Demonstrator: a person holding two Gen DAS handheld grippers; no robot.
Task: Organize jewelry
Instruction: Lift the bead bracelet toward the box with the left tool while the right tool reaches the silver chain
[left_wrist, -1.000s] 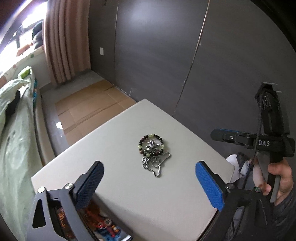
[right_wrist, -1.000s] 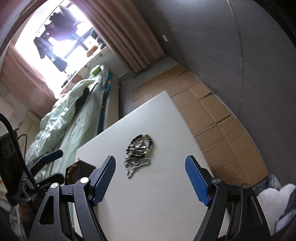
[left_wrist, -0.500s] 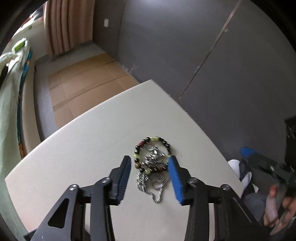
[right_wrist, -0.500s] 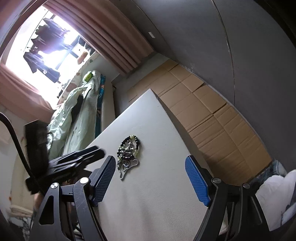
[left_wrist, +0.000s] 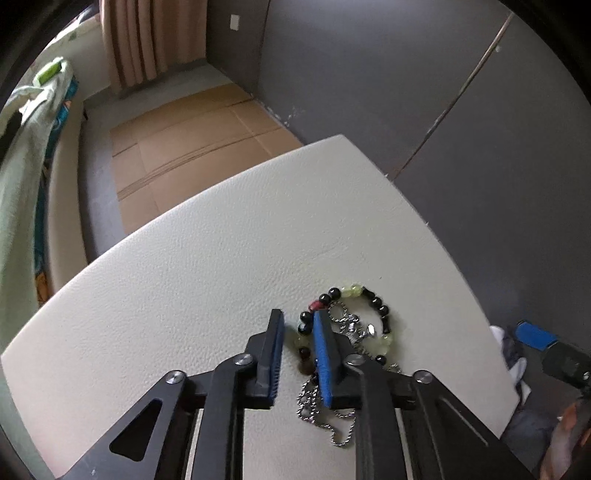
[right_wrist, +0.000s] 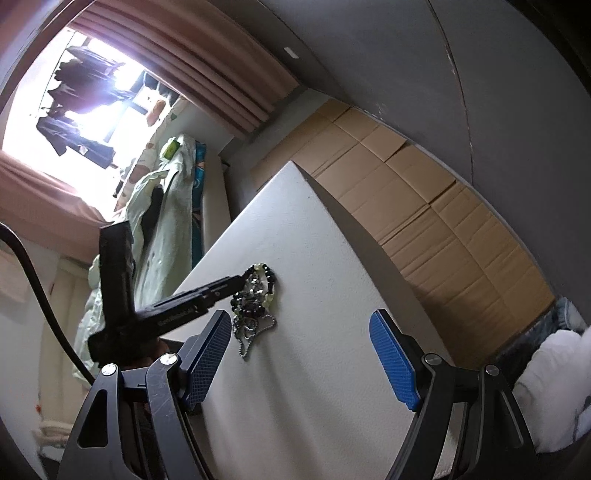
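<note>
A bracelet (left_wrist: 373, 302) of black, pale green and red beads lies on the white table (left_wrist: 221, 258), tangled with a silver ball chain (left_wrist: 314, 410). My left gripper (left_wrist: 298, 314) points steeply down at it. Its jaws are closing, with the bracelet's left side between them. The right finger touches the beads, while a strip of table still shows beside the left finger. In the right wrist view the left gripper (right_wrist: 245, 275) reaches the bracelet (right_wrist: 269, 282) from the left. My right gripper (right_wrist: 300, 317) hovers open nearer the table's edge, with nothing between its fingers and the chain (right_wrist: 255, 332) just ahead of its left finger.
Flattened cardboard (left_wrist: 192, 140) covers the floor beyond the table. A dark grey wall (left_wrist: 406, 74) runs behind it. A bed with pale green bedding (right_wrist: 162, 221) stands left of the table, under a bright window with pink curtains (right_wrist: 221, 85). One blue pad of the right gripper (left_wrist: 535, 336) shows past the table's right edge.
My left gripper came down onto the jewelry and its jaws narrowed from wide apart to a slim gap around the bracelet's left side. The right gripper dropped slightly and rolled, still open.
</note>
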